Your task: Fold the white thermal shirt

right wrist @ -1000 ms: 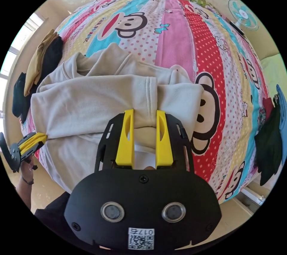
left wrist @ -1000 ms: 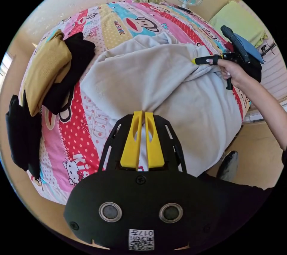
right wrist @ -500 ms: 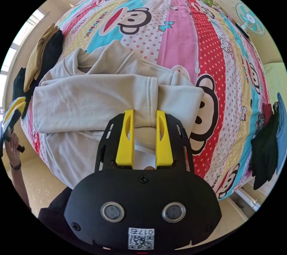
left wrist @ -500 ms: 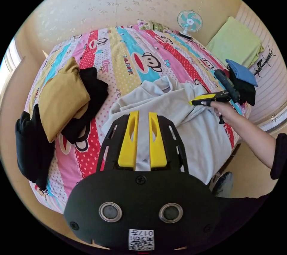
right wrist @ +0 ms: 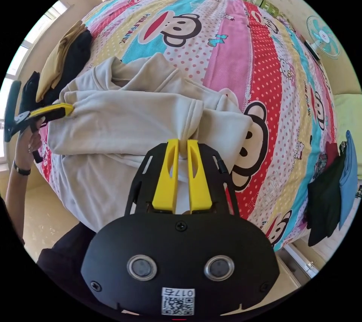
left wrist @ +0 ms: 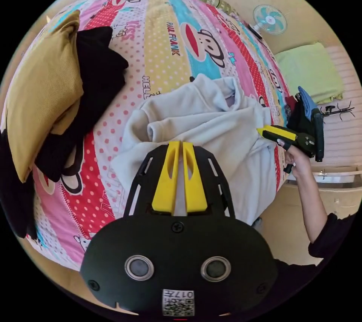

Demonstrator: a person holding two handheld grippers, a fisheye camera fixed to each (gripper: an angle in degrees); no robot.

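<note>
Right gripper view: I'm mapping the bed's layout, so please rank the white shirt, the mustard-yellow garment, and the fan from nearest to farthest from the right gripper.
1. White shirt: pinched between the jaws of the right gripper.
2. Mustard-yellow garment: at the bed's far left edge, beside black clothes.
3. Fan: beyond the bed's far corner, upper right.
</note>
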